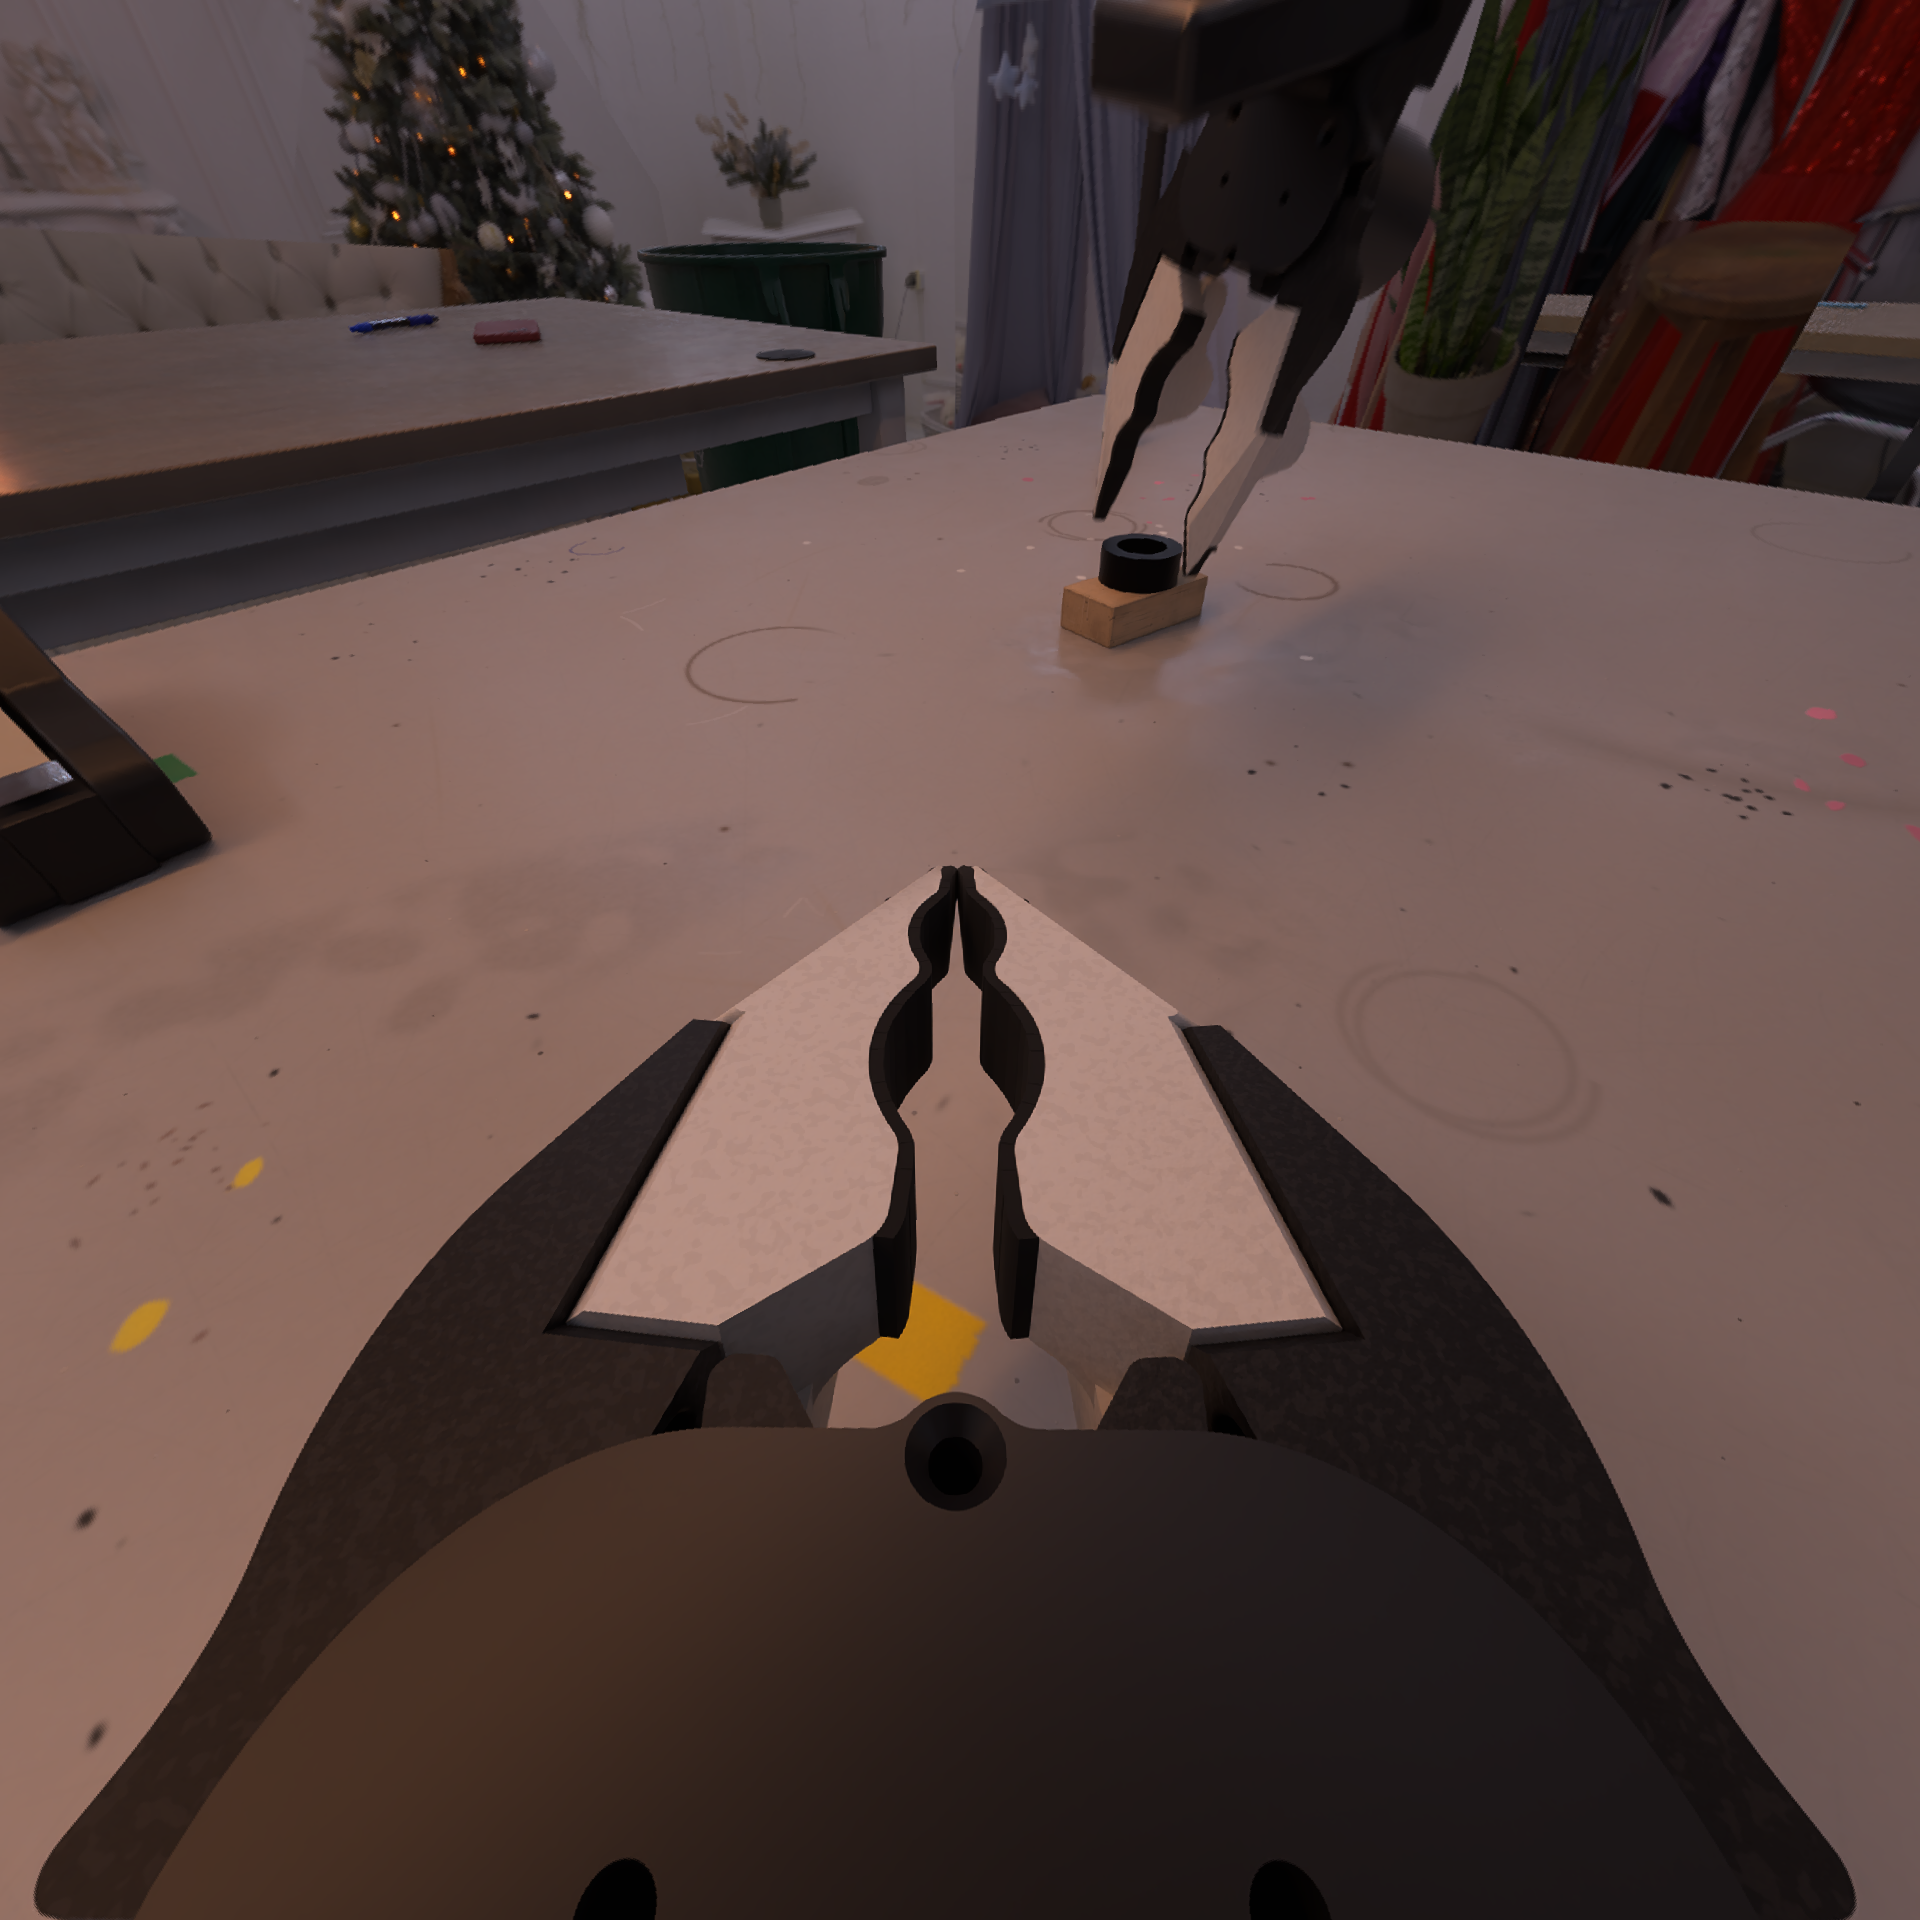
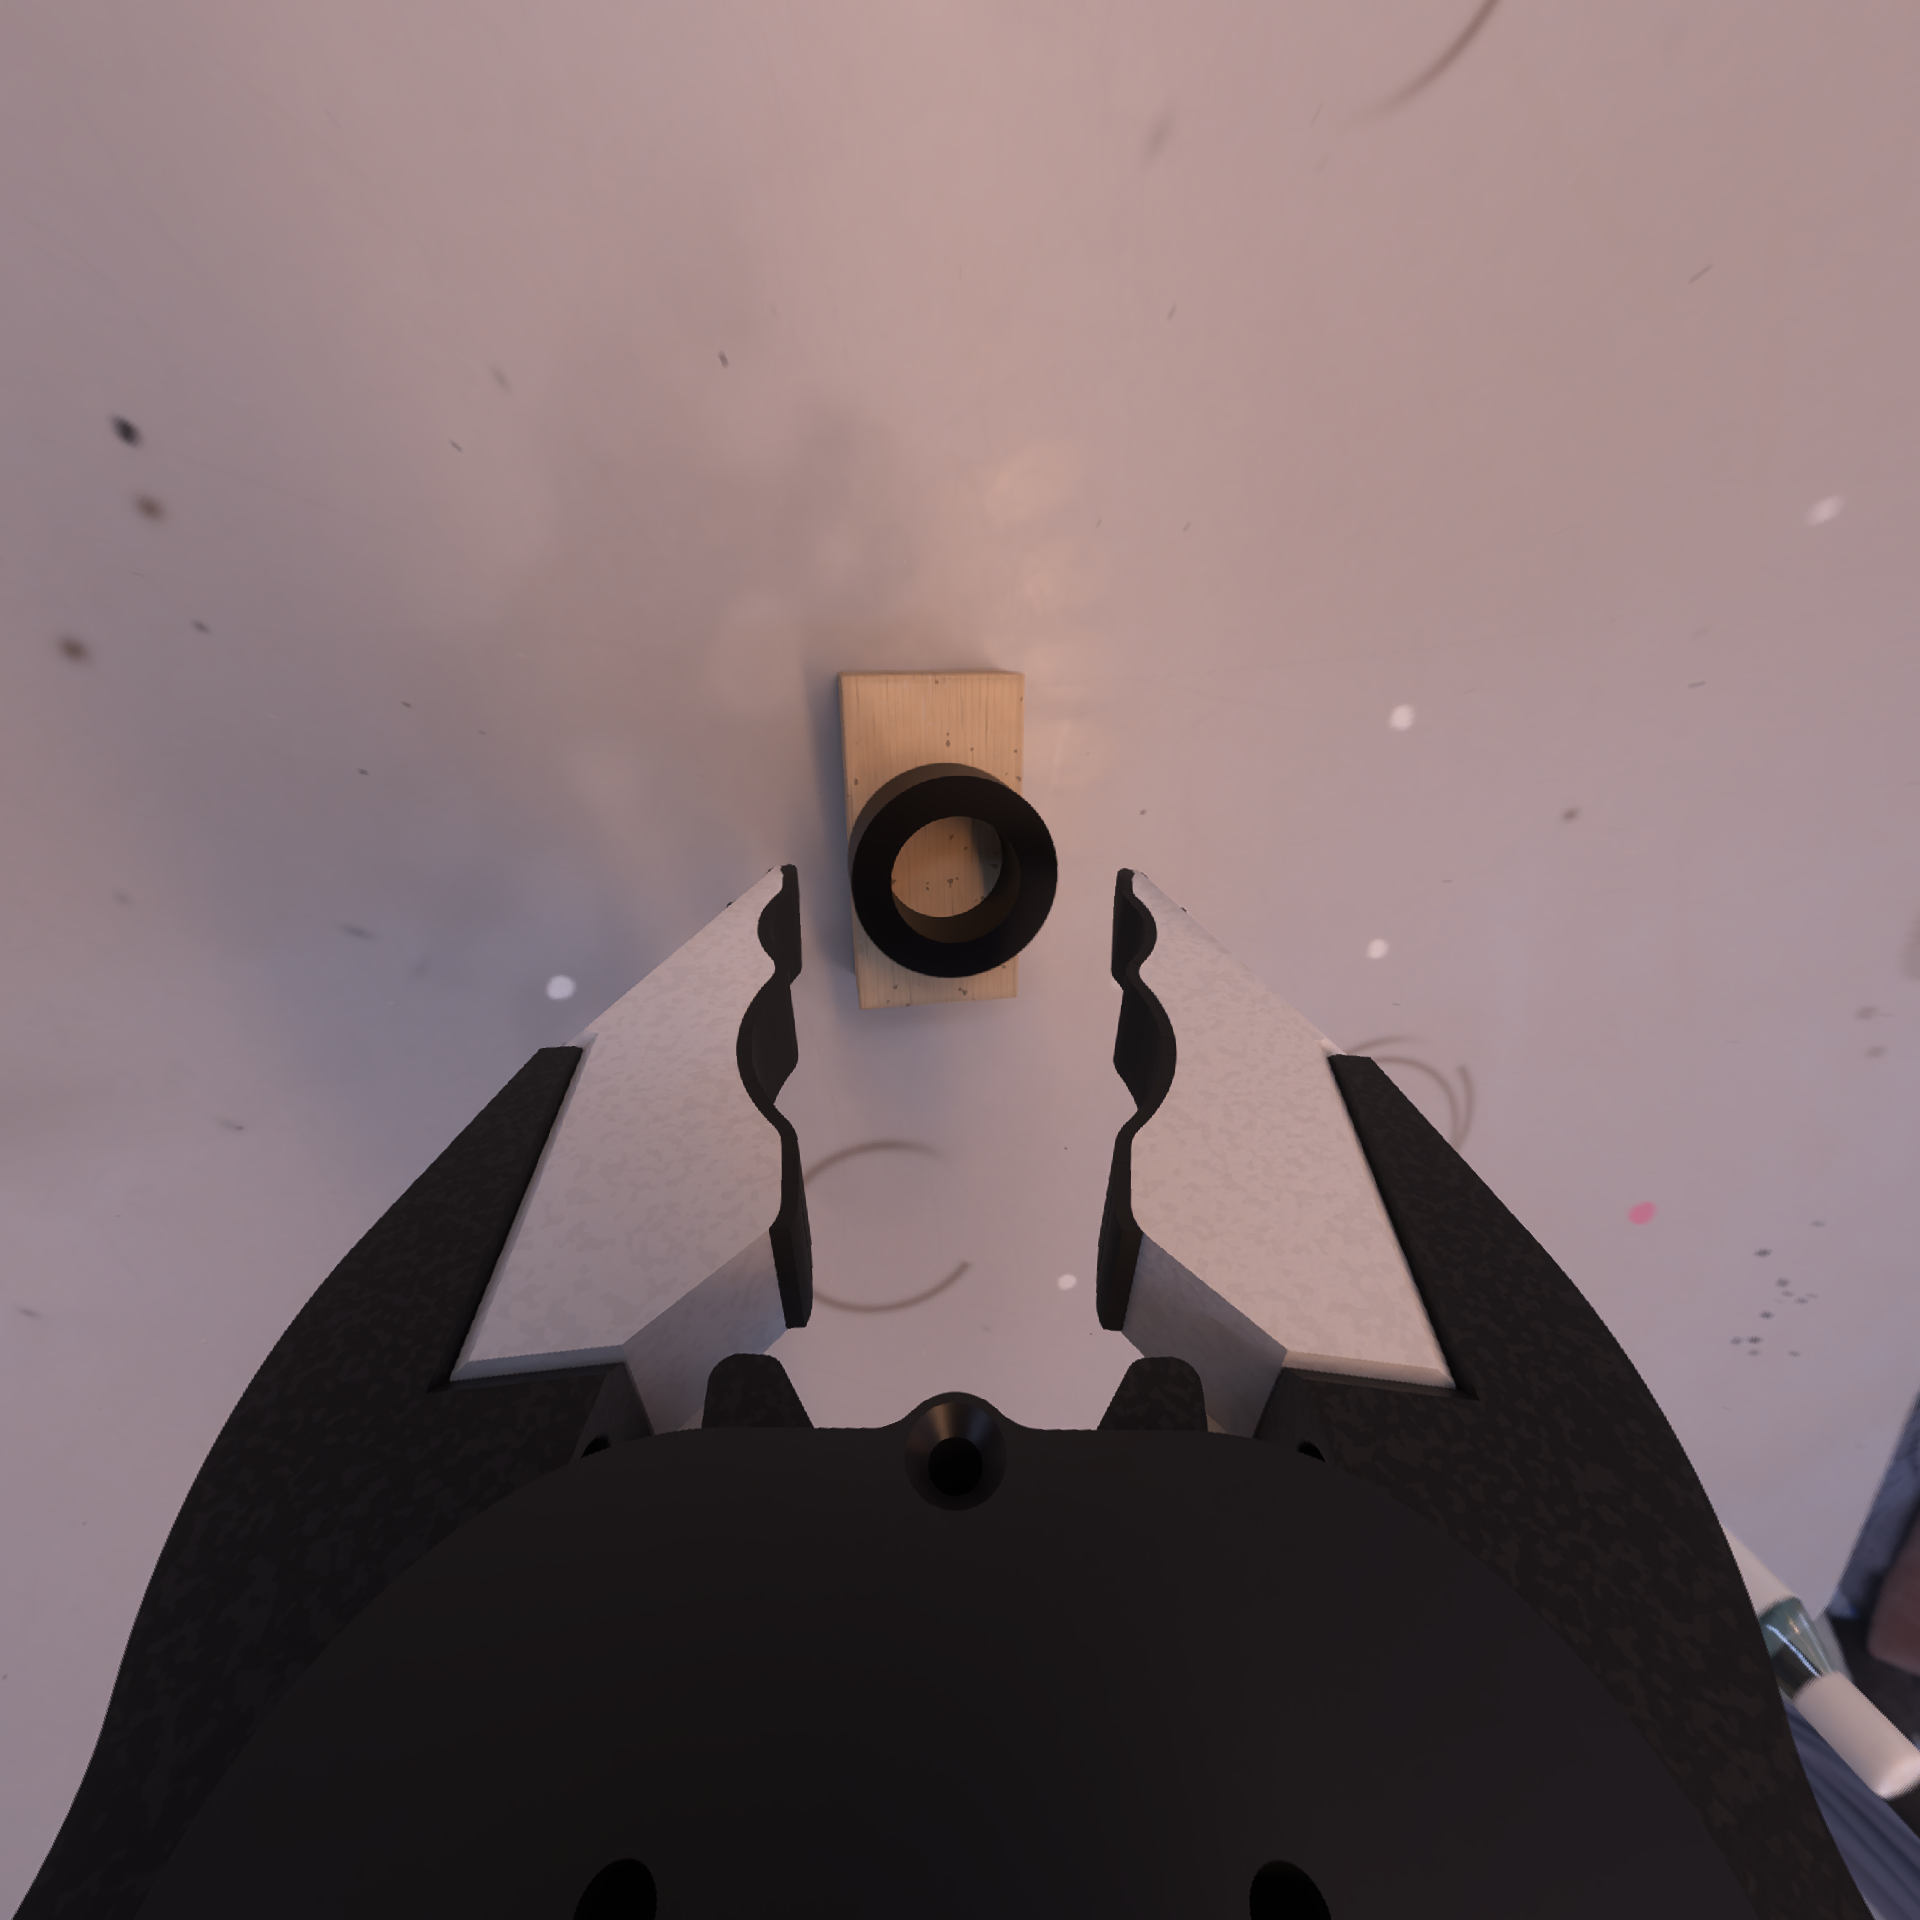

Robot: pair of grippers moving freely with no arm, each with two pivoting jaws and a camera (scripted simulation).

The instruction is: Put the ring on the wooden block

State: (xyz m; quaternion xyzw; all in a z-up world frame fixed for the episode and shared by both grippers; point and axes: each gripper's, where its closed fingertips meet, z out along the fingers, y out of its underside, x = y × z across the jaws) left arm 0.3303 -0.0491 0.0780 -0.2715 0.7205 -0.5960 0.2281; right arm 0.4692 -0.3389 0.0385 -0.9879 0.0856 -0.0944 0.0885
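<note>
A black ring point(image 2: 954, 871) lies flat on a pale wooden block point(image 2: 932, 727) on the table. My right gripper point(image 2: 954, 881) is open, pointing down over the block, its fingertips point(image 2: 781, 891) on either side of the ring and apart from it. In the left wrist view the ring point(image 1: 1140, 562) sits on the block point(image 1: 1132, 611) at the far right, with the right gripper point(image 1: 1151, 532) hanging just over it. My left gripper point(image 1: 957, 873) is shut and empty, low over the table, well short of the block.
A black framed stand point(image 1: 83, 790) sits at the table's left edge. A second table point(image 1: 436, 384) with small items, a green bin point(image 1: 769, 286), a tree and plants stand beyond. Yellow tape point(image 1: 920, 1345) lies under my left gripper.
</note>
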